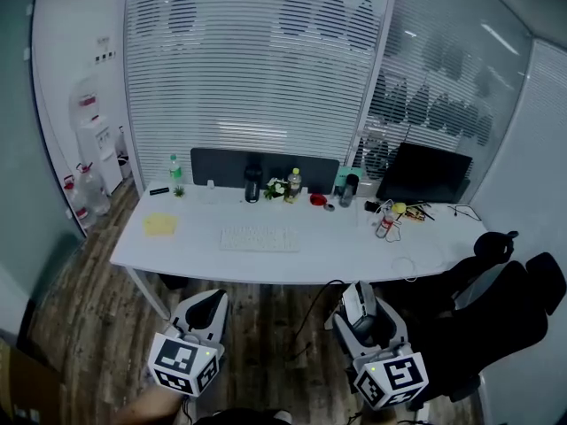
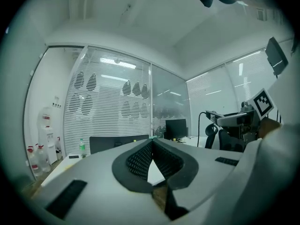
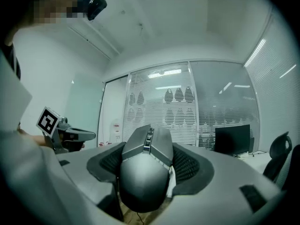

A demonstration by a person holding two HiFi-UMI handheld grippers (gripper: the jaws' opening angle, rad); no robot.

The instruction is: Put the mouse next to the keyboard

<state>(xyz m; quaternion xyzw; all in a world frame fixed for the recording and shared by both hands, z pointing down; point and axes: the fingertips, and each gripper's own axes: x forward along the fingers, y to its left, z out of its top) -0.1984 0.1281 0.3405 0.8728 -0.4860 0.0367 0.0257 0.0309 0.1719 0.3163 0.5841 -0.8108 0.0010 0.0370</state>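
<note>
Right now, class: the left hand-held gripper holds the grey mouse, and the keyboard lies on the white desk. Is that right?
No: the right hand-held gripper holds the grey mouse, as the right gripper view shows; the keyboard does lie on the white desk.

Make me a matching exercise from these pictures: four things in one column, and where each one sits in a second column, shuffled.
Things:
1. mouse
2. keyboard
3. monitor
4. water dispenser

Places:
A. on the floor, left of the desk
B. middle of the desk
C. between the jaws of the right gripper
D. back right end of the desk

Pairs: 1-C, 2-B, 3-D, 4-A
</note>
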